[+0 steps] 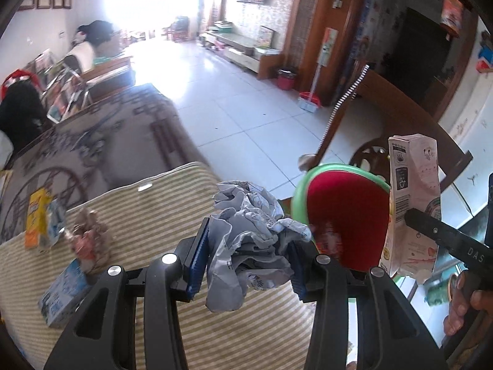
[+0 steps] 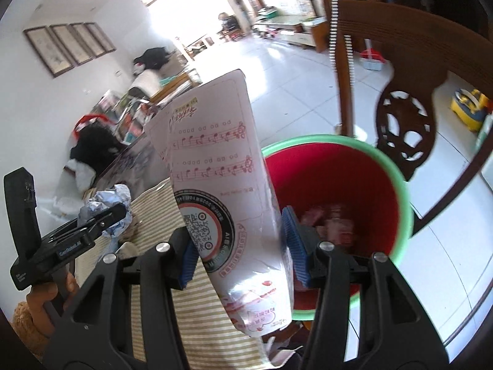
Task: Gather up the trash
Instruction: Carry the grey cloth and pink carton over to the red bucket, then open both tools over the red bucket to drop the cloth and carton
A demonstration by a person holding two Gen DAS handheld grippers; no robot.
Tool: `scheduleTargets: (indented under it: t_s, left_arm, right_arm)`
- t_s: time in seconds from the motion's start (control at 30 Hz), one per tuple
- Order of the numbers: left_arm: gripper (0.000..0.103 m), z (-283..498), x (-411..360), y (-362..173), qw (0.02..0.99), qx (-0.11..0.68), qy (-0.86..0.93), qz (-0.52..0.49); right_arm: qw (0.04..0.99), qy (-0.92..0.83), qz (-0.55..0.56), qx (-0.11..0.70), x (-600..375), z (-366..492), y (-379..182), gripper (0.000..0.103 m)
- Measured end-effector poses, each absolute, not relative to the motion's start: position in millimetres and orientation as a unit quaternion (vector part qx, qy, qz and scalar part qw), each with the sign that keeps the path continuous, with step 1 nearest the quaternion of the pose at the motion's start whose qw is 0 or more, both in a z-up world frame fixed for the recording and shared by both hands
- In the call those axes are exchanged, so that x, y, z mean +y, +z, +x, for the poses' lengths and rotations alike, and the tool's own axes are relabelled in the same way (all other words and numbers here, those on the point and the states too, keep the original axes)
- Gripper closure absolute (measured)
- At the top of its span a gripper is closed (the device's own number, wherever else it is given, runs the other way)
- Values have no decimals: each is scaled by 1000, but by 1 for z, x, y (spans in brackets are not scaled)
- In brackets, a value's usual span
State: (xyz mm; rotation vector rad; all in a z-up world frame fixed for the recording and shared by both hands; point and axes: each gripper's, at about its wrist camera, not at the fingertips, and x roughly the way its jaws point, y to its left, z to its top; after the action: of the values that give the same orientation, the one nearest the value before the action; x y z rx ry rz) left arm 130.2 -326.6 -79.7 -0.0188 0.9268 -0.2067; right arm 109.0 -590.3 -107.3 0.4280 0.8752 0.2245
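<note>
Trash run, carry step: left gripper (image 1: 246,256) pinches crumpled paper (image 1: 249,237), right gripper (image 2: 240,252) clamps a milk carton (image 2: 228,203), both at the striped cloth's (image 1: 154,215) edge nr the bin (image 2: 336,185). Next, prob.: get both over the rim, then let go.

We see a striped cloth (image 1: 148,212) spread over the near surface, with a yellow-and-orange carton (image 1: 37,220), a crumpled pinkish wrapper (image 1: 89,240) and a blue-and-white carton (image 1: 64,293) lying on its left side, a patterned rug (image 1: 92,135) beyond on the tiled floor (image 1: 240,114).

Red bucket (image 2: 336,185) green-rimmed; striped beige cloth (image 1: 154,209); grey paper (image 1: 249,240)
</note>
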Motion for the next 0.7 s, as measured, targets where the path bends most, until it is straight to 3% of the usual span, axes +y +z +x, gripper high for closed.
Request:
scheduleTargets:
  t_s: [0.43,0.47,0.5,0.57,0.7]
  left_arm:
    - [61,142,-340,-84,880,455,-137,-8]
    - [61,142,-341,-84,880,455,-139,-8]
    - [61,142,-341,-84,879,456,-142,-8]
    - [61,143,-346,-86,873,461,-158,-12]
    - [61,144,-362,-83,863,462,-202,-19]
  right_arm:
    - [880,67,217,416,-608,111,-110,53]
    - [879,62,224,416,-610,111,-111,51]
    - [878,54,234,413,-612,110,-112,35]
    - [881,38,245,403,-618,107,-111,21]
    - [885,21,231,403,-623,102,-108,21]
